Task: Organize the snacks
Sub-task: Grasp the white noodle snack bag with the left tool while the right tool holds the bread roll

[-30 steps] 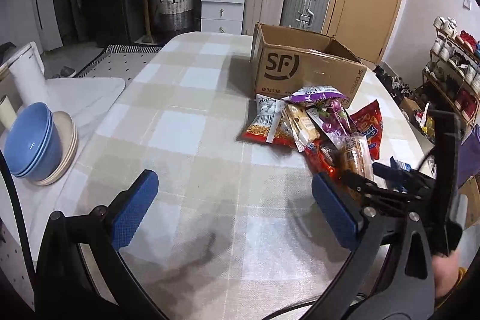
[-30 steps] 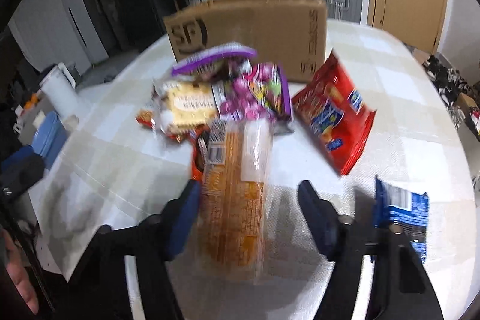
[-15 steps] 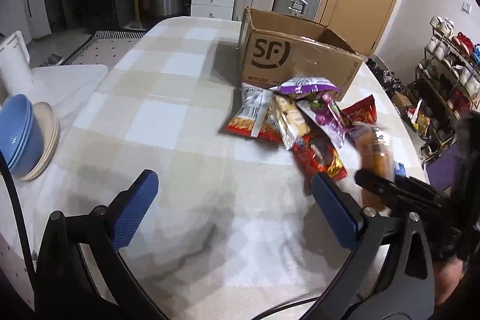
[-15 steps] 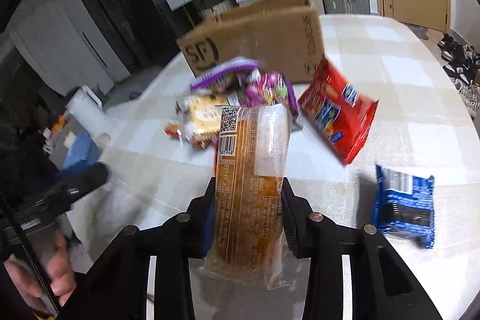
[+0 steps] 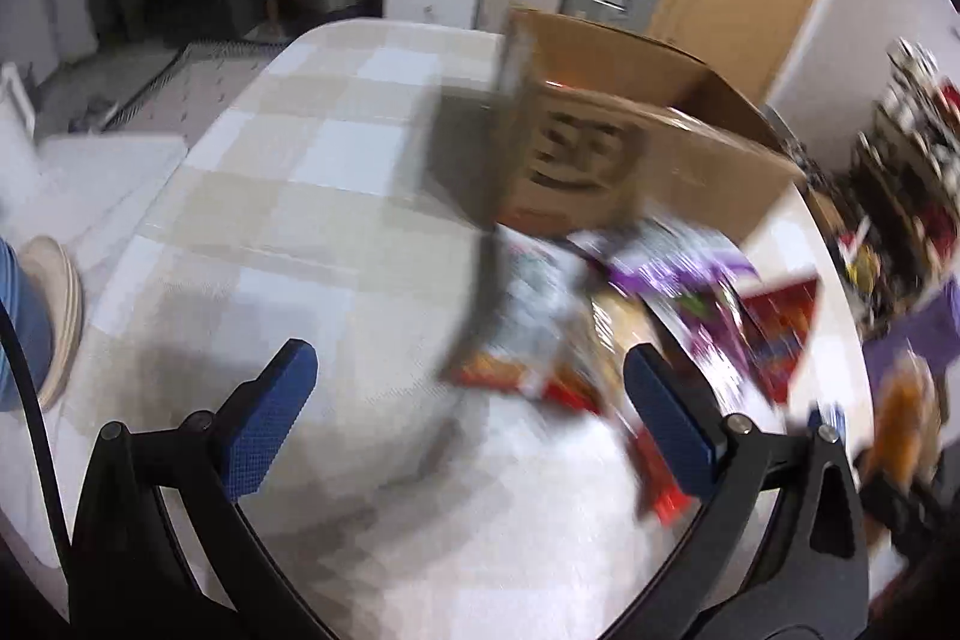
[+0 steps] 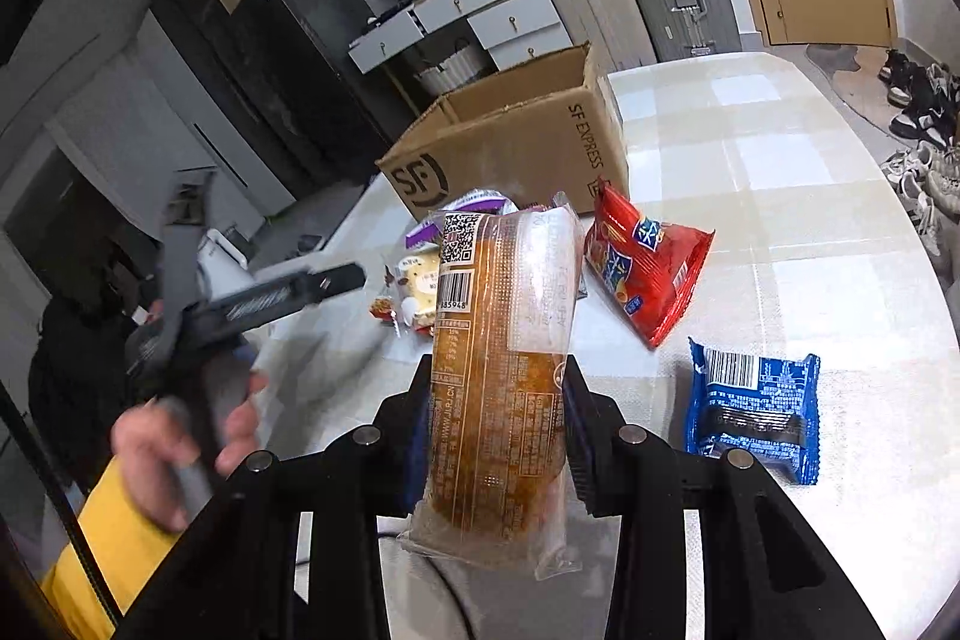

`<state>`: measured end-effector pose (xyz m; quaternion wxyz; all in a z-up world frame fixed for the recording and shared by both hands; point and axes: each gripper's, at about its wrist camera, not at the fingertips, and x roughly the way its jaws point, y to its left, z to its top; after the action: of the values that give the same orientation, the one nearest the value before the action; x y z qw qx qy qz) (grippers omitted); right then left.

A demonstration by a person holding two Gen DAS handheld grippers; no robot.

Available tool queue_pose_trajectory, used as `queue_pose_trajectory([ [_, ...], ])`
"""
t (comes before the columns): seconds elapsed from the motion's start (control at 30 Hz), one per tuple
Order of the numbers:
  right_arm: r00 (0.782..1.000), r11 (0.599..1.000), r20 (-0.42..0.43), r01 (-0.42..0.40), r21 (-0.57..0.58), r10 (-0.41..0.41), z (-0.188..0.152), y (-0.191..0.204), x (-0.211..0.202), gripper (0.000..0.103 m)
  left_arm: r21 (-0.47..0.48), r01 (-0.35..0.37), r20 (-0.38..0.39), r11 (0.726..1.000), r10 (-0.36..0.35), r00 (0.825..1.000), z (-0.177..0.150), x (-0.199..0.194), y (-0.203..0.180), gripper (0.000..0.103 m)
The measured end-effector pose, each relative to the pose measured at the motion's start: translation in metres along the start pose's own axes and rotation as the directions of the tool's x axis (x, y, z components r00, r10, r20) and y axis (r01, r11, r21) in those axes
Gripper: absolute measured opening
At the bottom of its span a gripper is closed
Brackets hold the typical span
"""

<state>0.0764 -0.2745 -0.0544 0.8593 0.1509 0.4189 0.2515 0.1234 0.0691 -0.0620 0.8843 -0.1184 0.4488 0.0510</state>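
Checked bench (image 6: 780,172) with open cardboard box (image 6: 510,142), right gripper (image 6: 498,436) fingers clamped on bread packet (image 6: 504,370) raised above bench, left gripper (image 5: 462,418) fingers wide apart, empty, beside snack pile (image 5: 630,316) before box.

One cardboard box (image 6: 516,148), open-topped, at 12 o'clock on the table (image 6: 780,232). Snack packets, seven countable:
- one clear-wrapped brown bread pack (image 6: 501,376), centre
- one red bag (image 6: 642,262), 1 o'clock
- one blue packet (image 6: 753,409), 3 o'clock
- one purple bag (image 6: 474,205)
- one yellow-labelled pack (image 6: 417,280), 11 o'clock
- two more red-edged packs in the blurred left-wrist view, (image 5: 516,334) and (image 5: 660,484)

Two grippers: (image 5: 468,421), (image 6: 498,430).
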Motion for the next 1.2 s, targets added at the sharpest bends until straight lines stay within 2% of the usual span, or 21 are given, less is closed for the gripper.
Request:
queue_pose_trajectory([
  [0.1, 1.0, 1.0, -0.003, -0.015, 0.006, 0.015, 0.002, -0.002, 0.0, 0.038, -0.058, 0.036, -0.039, 0.998, -0.039, 0.998, 0.02, 0.021, 0.016, 0.102],
  [0.33, 0.999, 0.999, -0.023, -0.048, -0.002, 0.048, 0.002, 0.005, 0.006, 0.038, -0.046, 0.056, -0.116, 0.997, -0.061, 0.991, 0.029, 0.064, 0.014, 0.101],
  [0.4, 0.999, 0.999, -0.028, -0.047, -0.005, 0.047, 0.0, 0.006, 0.007, 0.038, -0.059, 0.086, -0.124, 0.995, -0.092, 0.988, 0.032, 0.067, 0.012, 0.1],
  [0.57, 0.997, 0.999, -0.047, -0.053, 0.007, 0.053, -0.002, 0.007, 0.013, 0.038, -0.014, 0.103, -0.176, 0.995, -0.104, 0.979, 0.025, 0.08, -0.001, 0.1],
  [0.63, 0.997, 0.999, -0.049, -0.052, 0.008, 0.052, -0.003, 0.008, 0.014, 0.038, -0.033, 0.129, -0.185, 0.991, -0.132, 0.974, 0.023, 0.083, 0.001, 0.1],
  [0.7, 0.998, 0.999, -0.051, -0.049, 0.007, 0.049, -0.005, 0.009, 0.014, 0.038, -0.036, 0.125, -0.185, 0.992, -0.129, 0.974, 0.023, 0.082, 0.001, 0.098],
  [0.73, 0.998, 0.999, -0.051, -0.048, 0.009, 0.048, -0.005, 0.009, 0.014, 0.038, -0.034, 0.132, -0.184, 0.991, -0.136, 0.973, 0.023, 0.081, 0.0, 0.096],
  [0.8, 0.997, 0.999, -0.052, -0.047, 0.014, 0.048, -0.005, 0.008, 0.015, 0.038, -0.024, 0.153, -0.182, 0.988, -0.155, 0.971, 0.021, 0.078, -0.003, 0.078],
  [0.83, 0.998, 0.999, -0.053, -0.045, 0.016, 0.046, -0.005, 0.008, 0.015, 0.038, -0.021, 0.168, -0.18, 0.986, -0.169, 0.969, 0.02, 0.075, -0.005, 0.074],
  [0.9, 0.998, 0.999, -0.053, -0.044, 0.021, 0.045, -0.005, 0.006, 0.017, 0.038, -0.015, 0.206, -0.187, 0.979, -0.205, 0.961, 0.019, 0.074, -0.008, 0.053],
  [1.0, 0.998, 0.999, -0.055, -0.041, 0.027, 0.043, -0.004, 0.003, 0.019, 0.038, -0.011, 0.243, -0.192, 0.97, -0.241, 0.951, 0.017, 0.071, -0.011, 0.043],
  [1.2, 0.998, 0.998, -0.049, -0.041, 0.04, 0.043, -0.003, 0.0, 0.018, 0.038, -0.03, 0.284, -0.2, 0.958, -0.285, 0.938, 0.013, 0.067, -0.007, 0.034],
])
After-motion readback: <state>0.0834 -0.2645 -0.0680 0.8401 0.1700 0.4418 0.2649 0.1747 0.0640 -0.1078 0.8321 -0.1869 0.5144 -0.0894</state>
